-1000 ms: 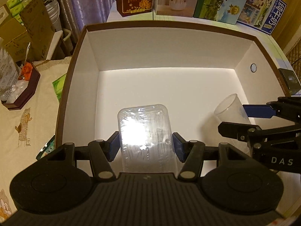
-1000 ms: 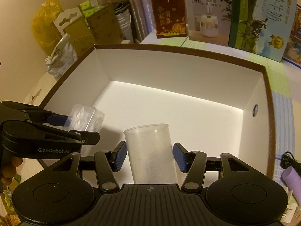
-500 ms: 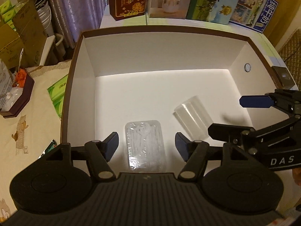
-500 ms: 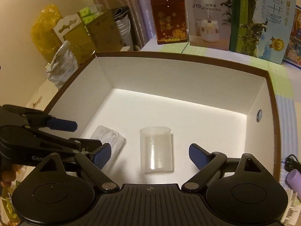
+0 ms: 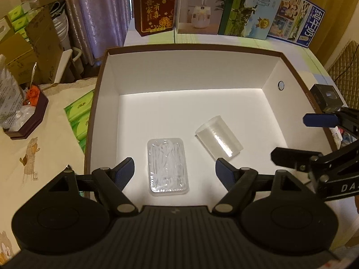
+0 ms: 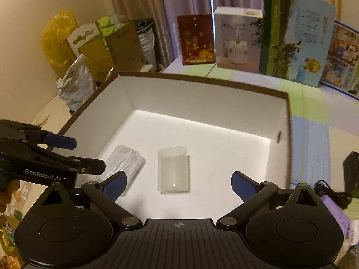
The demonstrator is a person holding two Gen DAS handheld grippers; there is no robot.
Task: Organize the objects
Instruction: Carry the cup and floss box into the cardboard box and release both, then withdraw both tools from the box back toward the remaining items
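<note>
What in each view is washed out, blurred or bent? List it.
Left wrist view: the white box floor glares bright, dimming the clear plastic packet; the brown rim bows from fisheye. Right wrist view: the standing cartons behind look soft and blurred; corners vignette black.

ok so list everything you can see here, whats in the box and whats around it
box: 1, white inside with brown rim, middle of the table
clear plastic case: 1, transparent, flat on the box floor, left of the cup
plastic cup: 1, translucent, on its side on the box floor
red carton: 1, dark red with gold print, upright behind the box
humidifier carton: 1, white, beside the red one
milk cartons: 2, green-blue and blue, back right
green tissue packs: several, green, left of the box
dark tray: 1, maroon, far left
black device: 1, right of the box, with a cable
left tool: 1, black with blue pads, jaws opening above the case, nothing gripped
right tool: 1, same colours, jaws opening above the cup, nothing gripped
</note>
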